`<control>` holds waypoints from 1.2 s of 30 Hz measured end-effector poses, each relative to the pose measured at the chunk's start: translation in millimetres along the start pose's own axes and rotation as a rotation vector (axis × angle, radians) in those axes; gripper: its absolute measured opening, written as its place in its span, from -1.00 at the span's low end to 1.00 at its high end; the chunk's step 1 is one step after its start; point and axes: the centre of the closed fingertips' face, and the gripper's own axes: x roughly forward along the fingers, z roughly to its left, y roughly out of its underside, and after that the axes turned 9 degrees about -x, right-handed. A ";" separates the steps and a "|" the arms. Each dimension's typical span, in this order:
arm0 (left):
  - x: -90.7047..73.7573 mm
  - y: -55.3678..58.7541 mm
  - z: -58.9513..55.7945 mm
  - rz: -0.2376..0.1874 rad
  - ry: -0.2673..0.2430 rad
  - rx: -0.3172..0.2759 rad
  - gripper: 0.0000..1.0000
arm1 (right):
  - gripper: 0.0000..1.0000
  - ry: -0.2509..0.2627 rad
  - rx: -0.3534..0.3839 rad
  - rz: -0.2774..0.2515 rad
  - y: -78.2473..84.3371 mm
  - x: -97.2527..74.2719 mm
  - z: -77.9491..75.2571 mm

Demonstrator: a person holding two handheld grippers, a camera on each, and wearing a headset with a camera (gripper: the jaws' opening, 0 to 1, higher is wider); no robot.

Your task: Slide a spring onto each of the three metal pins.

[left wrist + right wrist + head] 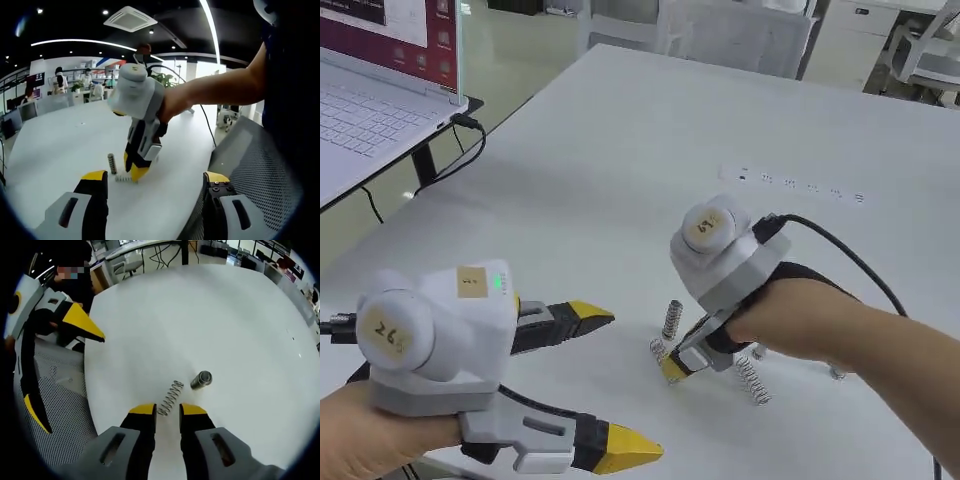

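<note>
Bright, even light from ceiling strips (209, 30) — soft shadows on the white table (620, 150); gripper views bend at edges.

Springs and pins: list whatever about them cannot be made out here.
- Head view: small metal pieces beside the right gripper are too small to call pin or spring; the hand hides whatever lies under it.
- Right gripper view: upright spring is seen end-on, so its pin is hidden.
- Left gripper view: lying spring is tiny, partly behind the right gripper's tip.
</note>
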 end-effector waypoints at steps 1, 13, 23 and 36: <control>0.0 0.1 -0.1 0.001 0.001 0.000 0.47 | -0.69 0.009 0.003 0.000 0.0 1.2 -0.2; -0.5 0.0 0.0 0.001 0.005 -0.002 0.45 | -0.75 0.073 -0.021 0.038 4.6 16.1 -2.7; -1.4 0.9 -0.1 0.004 0.002 -0.002 0.44 | -0.80 0.078 -0.052 0.043 8.0 15.6 -1.6; -1.6 4.1 -0.4 0.018 0.000 0.006 0.42 | -0.82 0.015 -0.101 0.031 18.2 2.0 18.2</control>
